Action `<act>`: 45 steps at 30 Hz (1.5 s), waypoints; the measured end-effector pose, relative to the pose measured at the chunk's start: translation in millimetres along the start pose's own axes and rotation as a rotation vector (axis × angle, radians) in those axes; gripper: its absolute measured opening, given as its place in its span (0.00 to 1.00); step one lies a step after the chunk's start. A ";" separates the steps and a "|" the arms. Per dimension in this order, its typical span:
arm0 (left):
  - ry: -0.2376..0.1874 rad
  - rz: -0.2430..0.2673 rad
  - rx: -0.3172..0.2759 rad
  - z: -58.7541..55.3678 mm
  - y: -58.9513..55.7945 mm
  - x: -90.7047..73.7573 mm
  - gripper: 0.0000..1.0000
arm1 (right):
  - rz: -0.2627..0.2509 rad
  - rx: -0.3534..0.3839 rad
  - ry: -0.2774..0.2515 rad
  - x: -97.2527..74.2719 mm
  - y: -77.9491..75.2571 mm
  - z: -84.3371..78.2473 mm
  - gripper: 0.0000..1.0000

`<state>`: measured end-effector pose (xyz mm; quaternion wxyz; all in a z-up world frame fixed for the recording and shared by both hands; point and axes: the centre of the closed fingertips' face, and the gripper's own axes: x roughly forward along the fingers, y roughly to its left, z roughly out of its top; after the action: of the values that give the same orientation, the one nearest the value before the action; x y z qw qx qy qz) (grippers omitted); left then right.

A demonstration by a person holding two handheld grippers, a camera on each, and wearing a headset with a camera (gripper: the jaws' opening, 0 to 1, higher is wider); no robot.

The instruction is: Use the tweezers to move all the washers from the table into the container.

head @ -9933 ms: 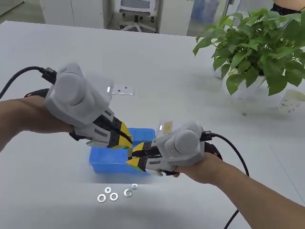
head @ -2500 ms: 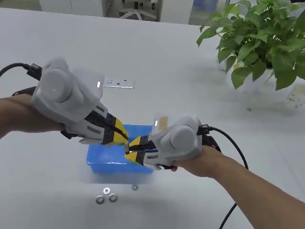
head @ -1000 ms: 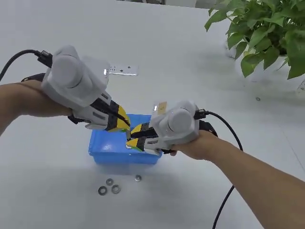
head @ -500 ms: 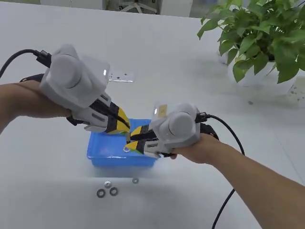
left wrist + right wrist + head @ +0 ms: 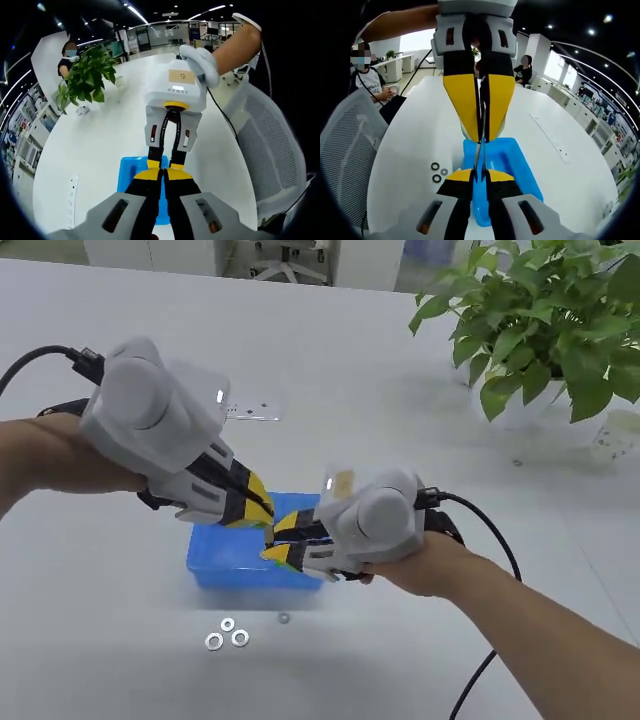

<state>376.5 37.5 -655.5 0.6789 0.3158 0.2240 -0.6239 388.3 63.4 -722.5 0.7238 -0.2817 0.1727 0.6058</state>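
Left gripper [image 5: 257, 512]: enters the head view from 10 o'clock, with its yellow-tipped jaws drawn together on the tweezers [image 5: 480, 131]. The tweezers are a thin metal strip; the right gripper view shows them running out from between those jaws toward 6 o'clock. Right gripper [image 5: 279, 541]: enters from 4 o'clock and meets the left one nose to nose above the container [image 5: 213, 562]. Its jaws stand close on either side of the tweezers' lower end with a narrow gap between them; whether they press on the strip cannot be told. Container: a shallow blue tray on the white table [image 5: 120, 640], directly beneath both sets of jaws, its inside largely hidden by the grippers. Washers [image 5: 240, 638]: three small metal rings in a tight cluster on the table at 6 o'clock of the container, near its front wall but not touching it. In the right gripper view the three lie at 9 o'clock of the container. Fourth washer [image 5: 285, 618]: a single ring at 2 o'clock of the cluster, apart from it and near the container's front wall. Potted plant [image 5: 540, 330]: green and leafy, at 2 o'clock of the container, well apart. Flat white strip [image 5: 250, 412]: lies on the table at 12 o'clock of the container, apart from it. Black cables [image 5: 490, 540]: one trails from each gripper. Mesh office chair [image 5: 270, 145]: at 3 o'clock in the left gripper view, beyond the table edge.
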 end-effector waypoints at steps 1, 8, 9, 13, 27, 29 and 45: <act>0.000 0.000 0.000 0.2 -2.4 -0.3 0.06 | 0.001 0.001 -0.002 -0.4 2.4 0.3 0.12; 0.009 -0.006 -0.004 -1.8 -14.3 1.8 0.06 | 0.009 0.003 -0.001 -0.6 15.0 -1.8 0.12; 0.009 -0.008 -0.005 -2.3 -16.0 2.4 0.06 | 0.009 0.003 -0.001 -0.7 16.5 -2.3 0.12; 0.009 -0.013 -0.012 -4.1 -21.0 4.4 0.06 | 0.014 0.009 0.000 -0.3 23.2 -5.4 0.12; 0.009 -0.029 -0.025 -13.4 -37.0 16.7 0.06 | 0.026 0.023 0.014 3.2 37.7 -19.3 0.12; 0.010 -0.031 -0.028 -15.2 -38.5 18.3 0.06 | 0.028 0.026 0.017 3.8 39.7 -21.5 0.12; 0.020 -0.059 -0.032 -24.0 -48.5 37.4 0.06 | 0.042 0.059 0.043 7.3 50.9 -43.3 0.12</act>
<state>335.3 27.1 -705.6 0.6628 0.3044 0.2500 -0.6368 344.1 47.8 -770.7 0.7149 -0.2698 0.2119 0.6093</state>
